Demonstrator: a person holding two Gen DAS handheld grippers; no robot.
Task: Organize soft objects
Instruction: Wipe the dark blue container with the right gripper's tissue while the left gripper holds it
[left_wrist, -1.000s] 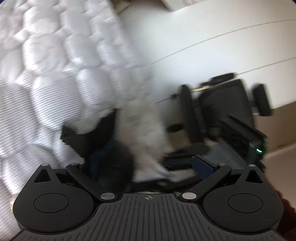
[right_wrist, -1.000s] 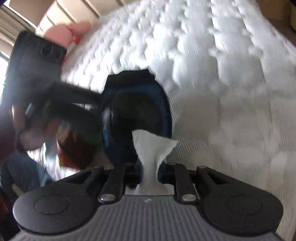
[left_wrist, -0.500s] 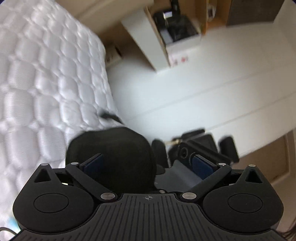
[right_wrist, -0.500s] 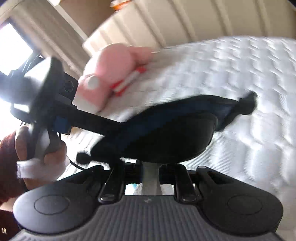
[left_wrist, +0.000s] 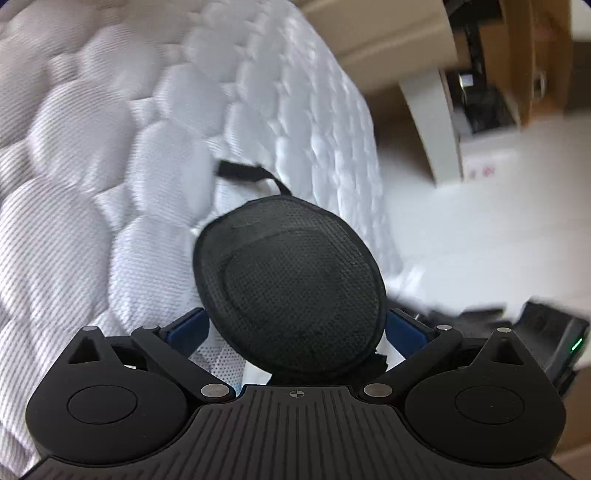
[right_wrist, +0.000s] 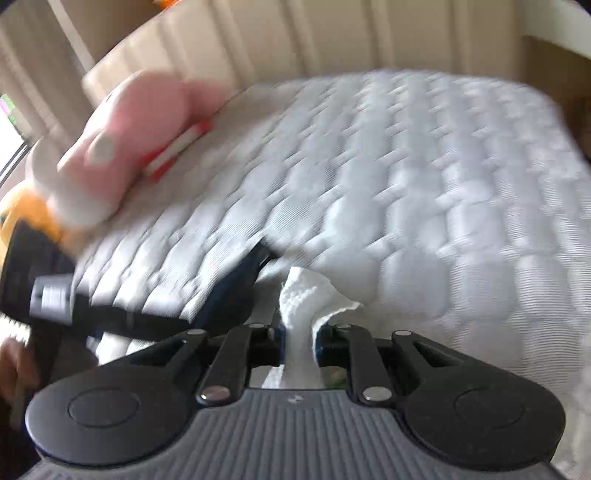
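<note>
- A black mesh pad (left_wrist: 291, 284), oval and domed with a stitched rim, sits between the left gripper's blue fingers, over the quilted white mattress edge; a thin black strap (left_wrist: 251, 173) trails from its far end.
- A white textured cloth (right_wrist: 301, 314) stands bunched and pinched between the right gripper's fingers.
- A pink plush toy (right_wrist: 136, 133), blurred, lies on the mattress's far left.

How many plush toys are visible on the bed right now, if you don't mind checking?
2: a pink plush toy by the headboard, and an orange one at the left edge, partly hidden. Others may lie out of view.
</note>
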